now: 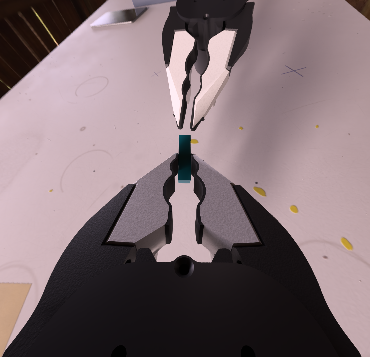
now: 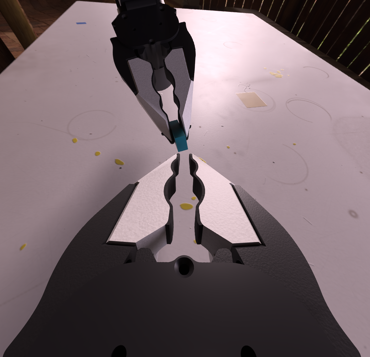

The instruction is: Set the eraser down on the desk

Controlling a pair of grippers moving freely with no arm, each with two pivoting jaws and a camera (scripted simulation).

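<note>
The left hand-held gripper (image 1: 184, 157) is pinching the eraser (image 1: 184, 161), a small blue-green block. The block sits right at the tips of its two fingers, squeezed between them. Part of the block sticks out in front of the tips, and part reaches back into the gap between the fingers. The eraser stands on its thin side, not flat. It is up in the air above the tabletop (image 1: 80, 127), not lying on it.

From the right wrist view, the same eraser (image 2: 180, 141) pokes down out of the left hand-held gripper (image 2: 178, 140), which points down at a slant toward the tabletop (image 2: 60, 99).

The right hand-held gripper (image 2: 184, 156) faces the left one, tip to tip. Its fingers have a narrow gap between them and nothing is in that gap. Its tips are just beside the free end of the eraser but do not touch it. In the left wrist view the right hand-held gripper (image 1: 186, 127) comes in from the far side, with a little space between its tips and the block.

The tabletop is pale and has yellow spots (image 1: 259, 191), faint ring marks (image 2: 92, 125) and a tan patch (image 2: 251, 100). A shiny metal stand (image 1: 120, 16) sits near the far edge.
</note>
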